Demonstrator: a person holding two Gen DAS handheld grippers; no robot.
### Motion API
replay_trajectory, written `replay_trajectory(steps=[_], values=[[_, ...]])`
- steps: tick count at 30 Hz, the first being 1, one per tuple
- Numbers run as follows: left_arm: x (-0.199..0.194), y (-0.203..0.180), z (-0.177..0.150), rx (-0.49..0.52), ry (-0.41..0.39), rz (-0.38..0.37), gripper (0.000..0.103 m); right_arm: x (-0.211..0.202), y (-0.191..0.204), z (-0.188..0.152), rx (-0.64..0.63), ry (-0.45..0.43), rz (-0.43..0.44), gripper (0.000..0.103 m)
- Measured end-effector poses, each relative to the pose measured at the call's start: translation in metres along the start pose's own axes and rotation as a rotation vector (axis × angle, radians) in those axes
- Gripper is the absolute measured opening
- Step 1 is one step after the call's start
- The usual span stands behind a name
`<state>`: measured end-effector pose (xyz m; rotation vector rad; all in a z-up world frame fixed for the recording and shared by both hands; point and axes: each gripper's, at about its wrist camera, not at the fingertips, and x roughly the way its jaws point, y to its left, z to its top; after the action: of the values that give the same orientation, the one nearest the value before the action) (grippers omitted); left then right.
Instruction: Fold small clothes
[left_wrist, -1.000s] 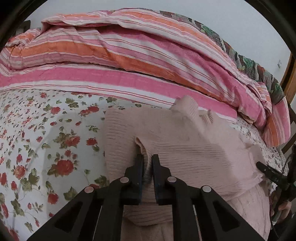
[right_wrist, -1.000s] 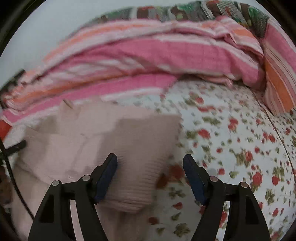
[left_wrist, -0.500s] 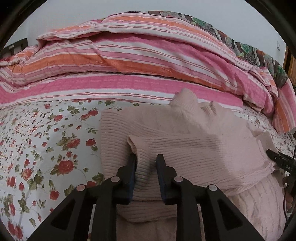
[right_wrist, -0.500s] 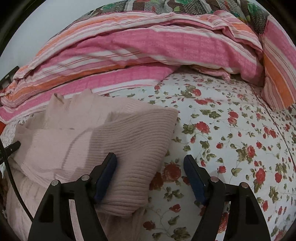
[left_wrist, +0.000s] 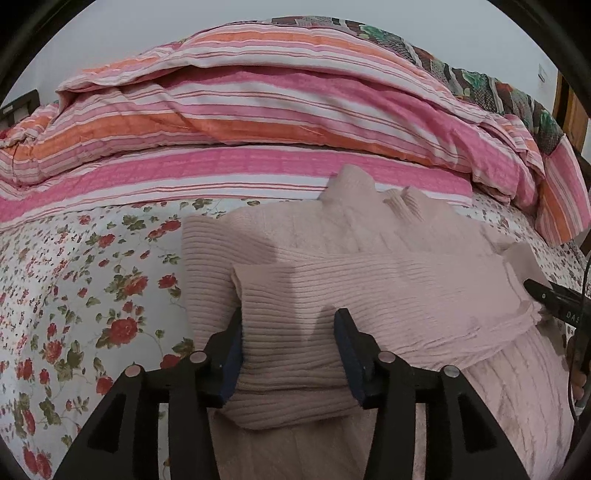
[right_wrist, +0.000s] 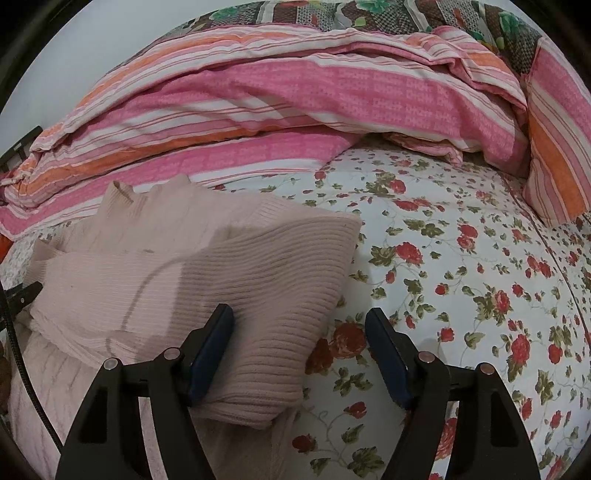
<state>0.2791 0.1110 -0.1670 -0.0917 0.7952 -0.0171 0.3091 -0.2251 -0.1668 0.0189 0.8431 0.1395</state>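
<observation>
A pale pink ribbed sweater (left_wrist: 369, 280) lies on the floral bed sheet (left_wrist: 74, 277), with its sleeves folded across the body. My left gripper (left_wrist: 288, 317) hovers over the sweater's near left corner. Its jaws are opening, and the folded sleeve end (left_wrist: 291, 362) lies loose between them. In the right wrist view the sweater (right_wrist: 221, 266) fills the left half. My right gripper (right_wrist: 299, 314) stands open over the sweater's right edge, the left finger on the knit and the right finger above the sheet (right_wrist: 461, 277).
A pink and orange striped duvet (left_wrist: 258, 110) is heaped along the back of the bed, also visible in the right wrist view (right_wrist: 295, 92). A patterned quilt (right_wrist: 332, 14) lies behind it. Bare floral sheet stretches to either side of the sweater.
My left gripper's jaws have parted from a tight pinch on the sleeve fold, and the fold has settled flat. The right gripper has stayed where it was, open.
</observation>
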Motion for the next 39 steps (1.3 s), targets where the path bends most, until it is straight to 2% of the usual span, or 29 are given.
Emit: replay_trajectory(steps=[4, 11, 15, 18, 23, 25, 31, 33, 35, 37, 39], values=[[-0.004, 0.001, 0.000, -0.004, -0.003, -0.008, 0.054, 0.000, -0.001, 0.000, 0.000, -0.003, -0.003, 0.071], [-0.019, 0.021, 0.000, -0.084, -0.049, -0.052, 0.056, -0.003, -0.002, 0.000, 0.017, -0.009, 0.013, 0.067], [-0.024, 0.026, -0.002, -0.093, -0.056, -0.050, 0.056, -0.007, -0.003, 0.004, 0.044, 0.038, 0.032, 0.056], [-0.029, 0.024, -0.005, -0.061, -0.065, -0.038, 0.057, -0.021, -0.005, 0.002, 0.086, 0.059, 0.058, 0.047], [-0.035, 0.023, -0.012, -0.028, -0.067, 0.006, 0.059, -0.068, 0.005, -0.016, 0.052, -0.006, -0.008, 0.047], [-0.034, 0.026, -0.013, -0.039, -0.051, 0.007, 0.059, -0.091, 0.006, -0.028, 0.040, -0.029, -0.024, 0.047], [-0.055, 0.030, -0.021, -0.066, -0.093, -0.033, 0.059, -0.150, -0.003, -0.082, 0.053, -0.024, -0.023, 0.047], [-0.062, 0.028, -0.028, -0.076, -0.100, -0.057, 0.059, -0.160, -0.009, -0.113, 0.127, 0.011, 0.022, 0.049], [-0.071, 0.023, -0.037, -0.080, -0.107, -0.094, 0.059, -0.160, -0.005, -0.143, 0.133, 0.071, 0.072, 0.049], [-0.079, 0.017, -0.045, -0.069, -0.108, -0.127, 0.059, -0.164, 0.001, -0.169, 0.113, 0.091, 0.050, 0.045], [-0.092, 0.010, -0.058, -0.057, -0.106, -0.113, 0.059, -0.172, 0.007, -0.191, 0.099, 0.088, 0.064, 0.044]])
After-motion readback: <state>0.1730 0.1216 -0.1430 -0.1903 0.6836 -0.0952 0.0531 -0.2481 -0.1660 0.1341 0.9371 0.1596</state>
